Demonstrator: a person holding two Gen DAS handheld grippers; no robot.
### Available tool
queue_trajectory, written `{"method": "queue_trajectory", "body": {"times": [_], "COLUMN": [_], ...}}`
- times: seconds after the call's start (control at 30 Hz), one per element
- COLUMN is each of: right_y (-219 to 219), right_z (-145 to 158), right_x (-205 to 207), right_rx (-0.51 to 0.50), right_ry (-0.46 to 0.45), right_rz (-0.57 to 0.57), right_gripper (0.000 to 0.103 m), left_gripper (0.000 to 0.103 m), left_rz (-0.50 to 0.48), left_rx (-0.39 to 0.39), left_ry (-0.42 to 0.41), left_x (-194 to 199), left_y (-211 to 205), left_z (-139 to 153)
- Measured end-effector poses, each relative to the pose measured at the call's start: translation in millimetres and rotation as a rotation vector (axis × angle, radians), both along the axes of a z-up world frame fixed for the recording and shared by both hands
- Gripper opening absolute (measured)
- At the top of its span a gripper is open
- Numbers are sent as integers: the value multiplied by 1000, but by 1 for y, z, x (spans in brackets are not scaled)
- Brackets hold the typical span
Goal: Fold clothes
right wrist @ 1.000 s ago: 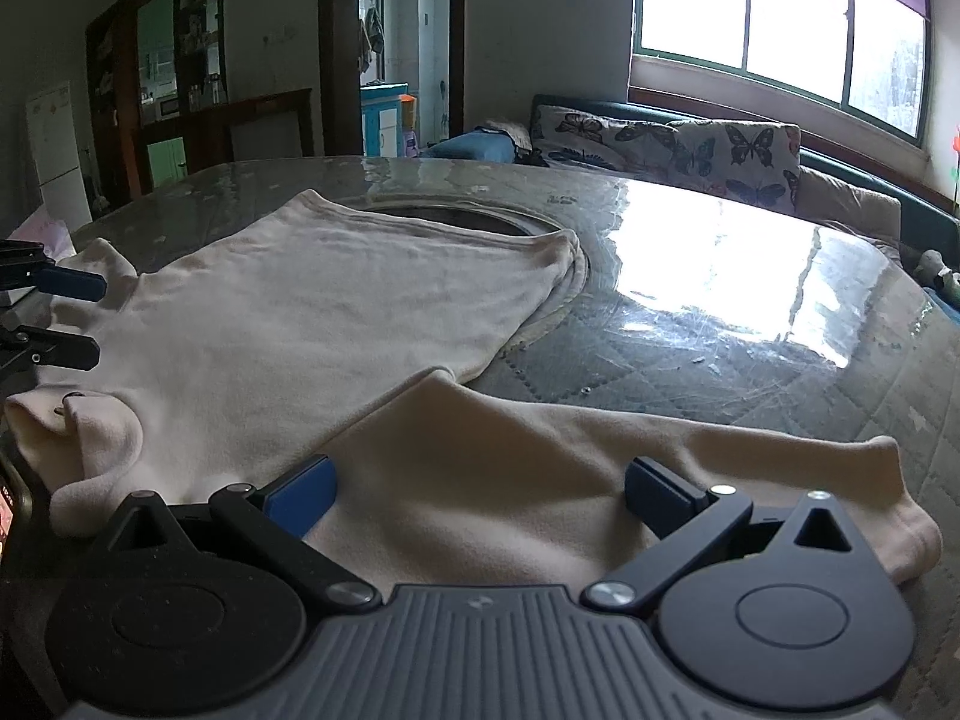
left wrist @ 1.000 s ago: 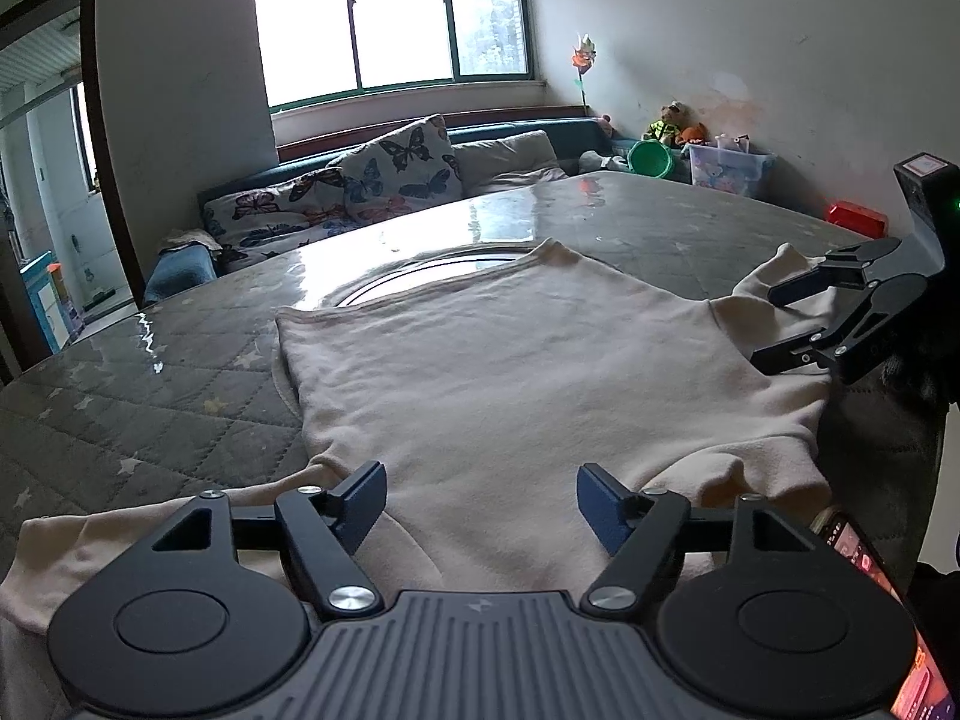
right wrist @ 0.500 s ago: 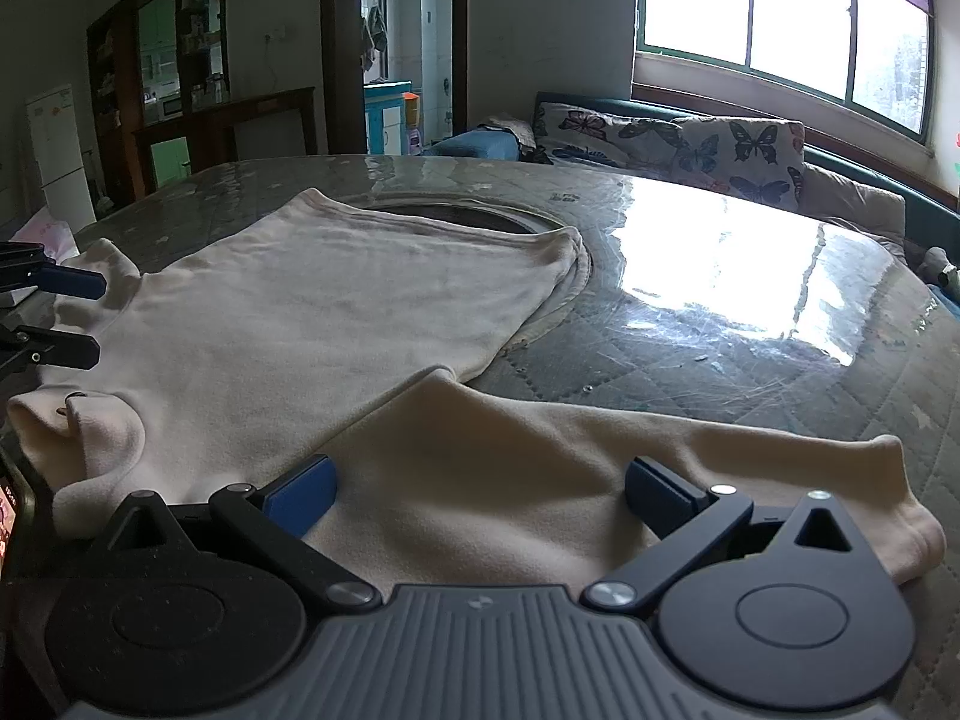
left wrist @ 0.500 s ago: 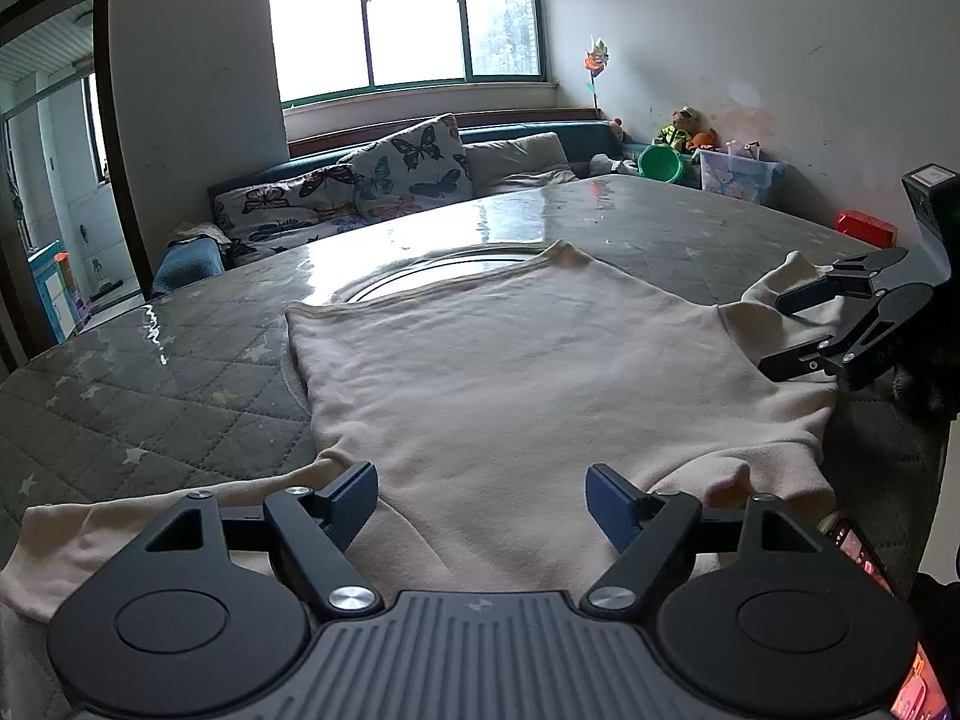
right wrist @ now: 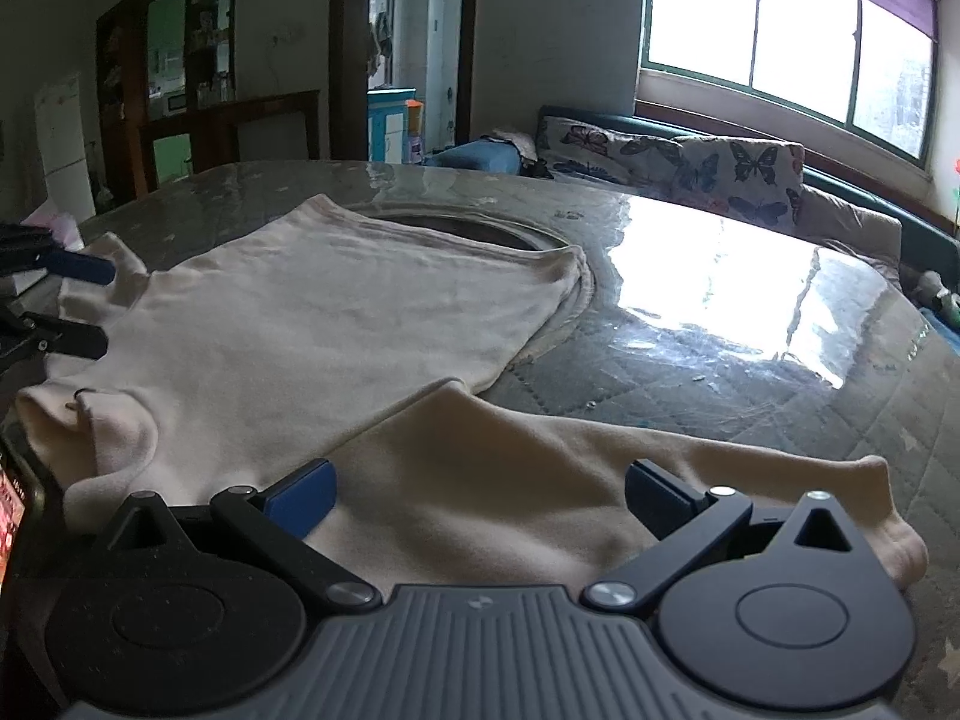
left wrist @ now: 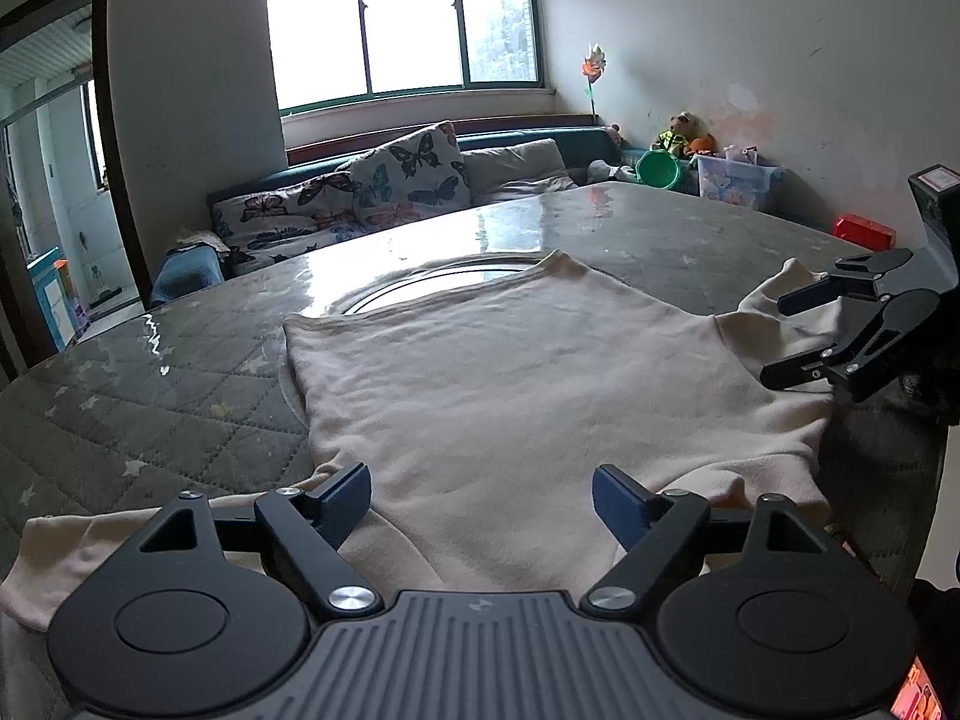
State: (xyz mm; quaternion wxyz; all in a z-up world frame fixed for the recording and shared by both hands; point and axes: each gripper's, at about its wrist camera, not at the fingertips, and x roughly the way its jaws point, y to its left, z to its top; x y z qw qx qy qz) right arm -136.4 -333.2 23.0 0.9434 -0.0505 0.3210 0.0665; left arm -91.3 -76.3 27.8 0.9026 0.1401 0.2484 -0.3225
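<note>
Sweater [left wrist: 528,372] flat on tabletop [left wrist: 150,384]; one sleeve [right wrist: 570,480] out right, before right tongs [right wrist: 480,495]. Sofa [left wrist: 390,192] behind tabletop.

Blown-out window [left wrist: 402,18] daylight, tabletop [right wrist: 708,276] glare, fisheye-curved edges

Soft matt cloth shirt [left wrist: 528,372], glossy table [left wrist: 648,228]

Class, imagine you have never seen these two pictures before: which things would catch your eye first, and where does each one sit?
First comes the cream long-sleeved top, spread flat over the middle of the round, quilt-covered table, one sleeve stretched out to the side. Next are the two open grippers at its near edge: the left gripper over the fabric, the right gripper over that sleeve. Behind, a bright window glares above a sofa with butterfly cushions.
</note>
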Motion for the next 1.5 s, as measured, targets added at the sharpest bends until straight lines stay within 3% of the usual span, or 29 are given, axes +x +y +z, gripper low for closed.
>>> {"method": "queue_trajectory", "body": {"times": [0.27,0.43,0.6,1.03,1.27,1.5], "right_y": [4,6,1,-61,-105,-139], "right_z": [11,4,13,18,17,9], "right_x": [-8,-11,-23,-41,-51,-46], "right_rx": [-34,-52,-41,7,35,120], "right_ry": [-30,7,-40,-45,-48,-21], "right_rz": [-1,-2,-29,-279,-444,-538], "right_gripper": [103,103,103,98,90,77], "left_gripper": [87,87,87,87,87,87], "left_rz": [-22,-33,-64,-169,-224,-278], "left_rx": [2,-2,-3,5,15,8], "left_ry": [-15,-17,-25,-25,-23,-23], "left_x": [-1,0,-2,-10,-17,-25], "left_y": [-7,-13,-21,-53,-68,-81], "left_z": [3,4,7,7,6,9]}}
